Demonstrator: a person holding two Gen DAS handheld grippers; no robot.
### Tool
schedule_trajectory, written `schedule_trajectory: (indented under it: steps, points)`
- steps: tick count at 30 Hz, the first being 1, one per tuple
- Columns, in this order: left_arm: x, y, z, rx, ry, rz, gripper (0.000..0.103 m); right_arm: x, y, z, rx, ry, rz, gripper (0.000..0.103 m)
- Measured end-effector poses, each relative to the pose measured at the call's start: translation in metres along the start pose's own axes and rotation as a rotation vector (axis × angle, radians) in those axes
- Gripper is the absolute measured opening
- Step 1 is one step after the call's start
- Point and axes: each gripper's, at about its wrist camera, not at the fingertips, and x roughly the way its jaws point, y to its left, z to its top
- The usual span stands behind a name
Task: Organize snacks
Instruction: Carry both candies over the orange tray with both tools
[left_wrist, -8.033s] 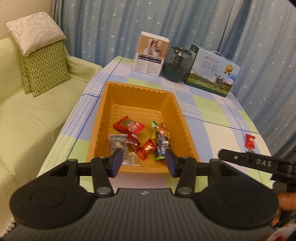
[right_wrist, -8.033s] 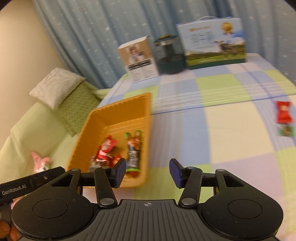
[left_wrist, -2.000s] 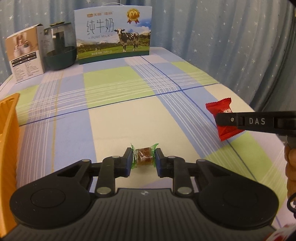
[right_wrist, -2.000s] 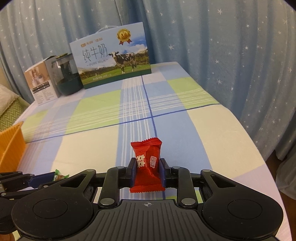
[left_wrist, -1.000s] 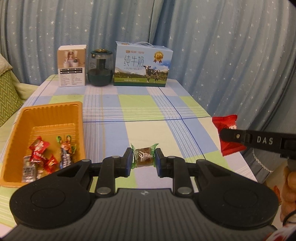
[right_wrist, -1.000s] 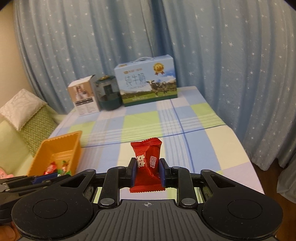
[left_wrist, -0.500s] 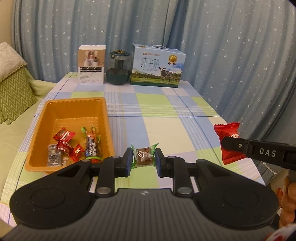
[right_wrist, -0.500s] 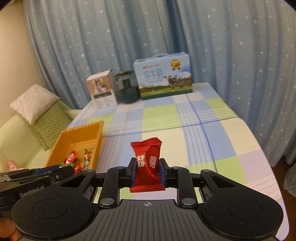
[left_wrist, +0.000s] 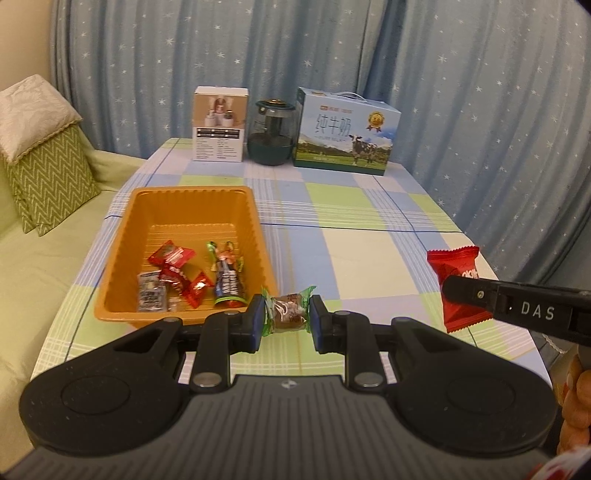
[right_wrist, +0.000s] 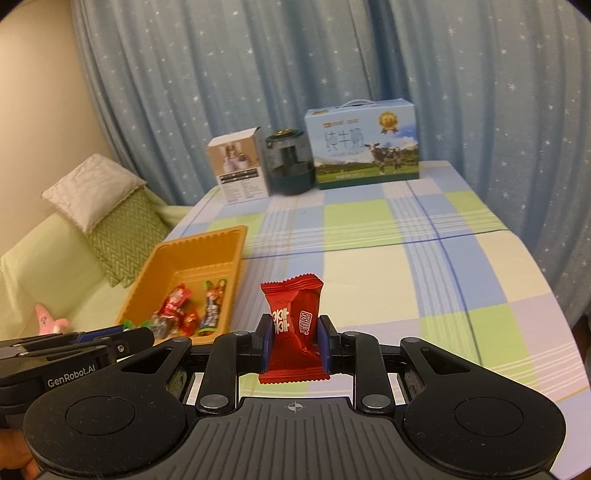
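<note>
My left gripper (left_wrist: 287, 320) is shut on a small brown candy in a green wrapper (left_wrist: 289, 312), held in the air just right of the near corner of the orange tray (left_wrist: 255, 221). Several wrapped snacks (left_wrist: 184, 275) lie in the tray's near half. My right gripper (right_wrist: 294, 345) is shut on a red snack packet (right_wrist: 293, 325), upright between the pads, above the checked tablecloth to the right of the orange tray (right_wrist: 236, 254). In the left wrist view that red packet (left_wrist: 456, 271) shows at the right, clamped by the other gripper's black finger.
At the table's far end stand a white box (left_wrist: 219, 123), a dark glass jar (left_wrist: 271, 133) and a milk carton with a cow picture (left_wrist: 345, 131). A green sofa with cushions (left_wrist: 44, 173) lies left of the table. Blue star curtains hang behind and to the right.
Both grippers have swung left with their snacks still clamped. The orange tray has moved nearer the middle of both views and looks closer.
</note>
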Motion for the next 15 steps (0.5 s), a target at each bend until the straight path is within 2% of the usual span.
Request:
schedule_trajectory:
  steps: [15]
  points:
    - [-0.016,0.042,-0.002,-0.056,-0.011,0.056,0.023,0.017,0.033,-0.008,-0.047,0.03,0.057,0.025]
